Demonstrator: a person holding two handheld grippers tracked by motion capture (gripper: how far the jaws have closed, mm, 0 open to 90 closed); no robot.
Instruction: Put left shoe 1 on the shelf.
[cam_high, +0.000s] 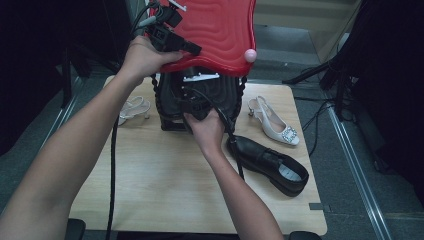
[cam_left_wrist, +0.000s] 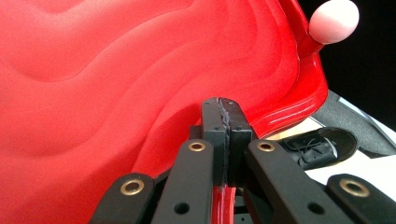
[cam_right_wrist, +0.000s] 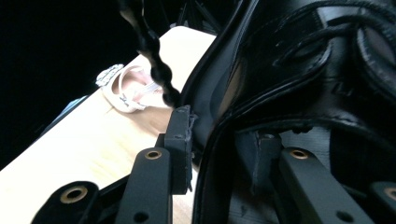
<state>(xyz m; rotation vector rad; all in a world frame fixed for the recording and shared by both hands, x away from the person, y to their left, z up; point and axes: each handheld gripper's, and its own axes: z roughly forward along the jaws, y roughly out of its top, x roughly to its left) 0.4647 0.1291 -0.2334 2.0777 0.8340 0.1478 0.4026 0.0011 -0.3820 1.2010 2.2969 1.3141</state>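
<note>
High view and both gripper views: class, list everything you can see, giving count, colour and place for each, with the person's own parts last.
Table: one, light wood, centre.
Bag: one, black, upright at the table's far middle.
Flap: one, red, wavy, lifted above the bag.
Knob: one, pink, on the flap's edge.
Black shoe: one, black, right front, on its sole.
White heeled shoe: one, white with a jewelled buckle, far right.
Sandal: one, pale, left of the bag.
Left claw: one, black, shut on the flap's edge.
Right claw: one, black, astride the bag's rim.
Forearms: two, reaching in from below.
</note>
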